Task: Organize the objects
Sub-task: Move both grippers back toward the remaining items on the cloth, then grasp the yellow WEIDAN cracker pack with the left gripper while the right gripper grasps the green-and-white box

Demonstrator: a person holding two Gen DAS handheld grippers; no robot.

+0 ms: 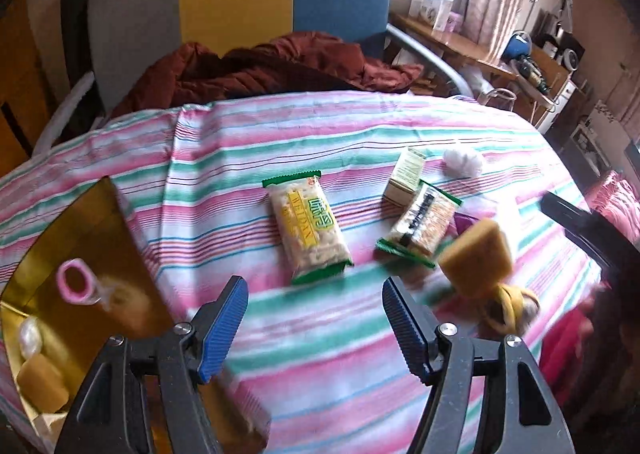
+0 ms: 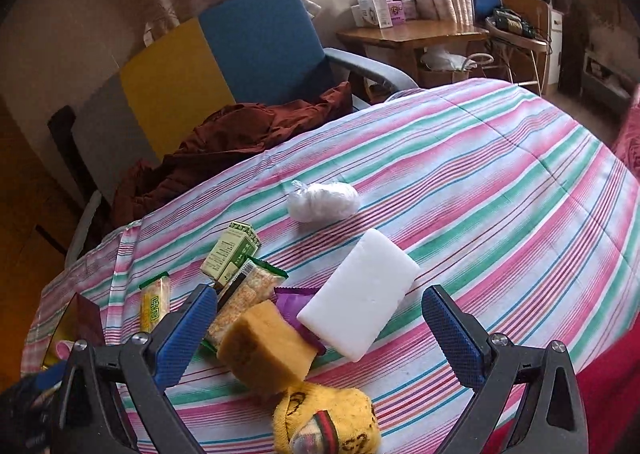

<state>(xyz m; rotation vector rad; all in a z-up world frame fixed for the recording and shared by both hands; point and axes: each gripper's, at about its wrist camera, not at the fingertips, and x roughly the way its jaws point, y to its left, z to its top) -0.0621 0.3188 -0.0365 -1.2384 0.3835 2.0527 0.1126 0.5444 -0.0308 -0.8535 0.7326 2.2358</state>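
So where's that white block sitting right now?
In the right wrist view the white block lies flat on the striped cloth, overlapping a purple wrapper, just right of the yellow sponge.

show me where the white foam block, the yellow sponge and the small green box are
white foam block (image 2: 360, 294), right wrist view, middle of its top face
yellow sponge (image 2: 268, 346), right wrist view, middle of its upper face
small green box (image 2: 230, 254), right wrist view, middle of its printed side

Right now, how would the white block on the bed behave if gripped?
The white block looks like foam, so probably light and slightly squashy. Its flat faces suit the open right gripper. It overlaps a purple wrapper, which might shift.
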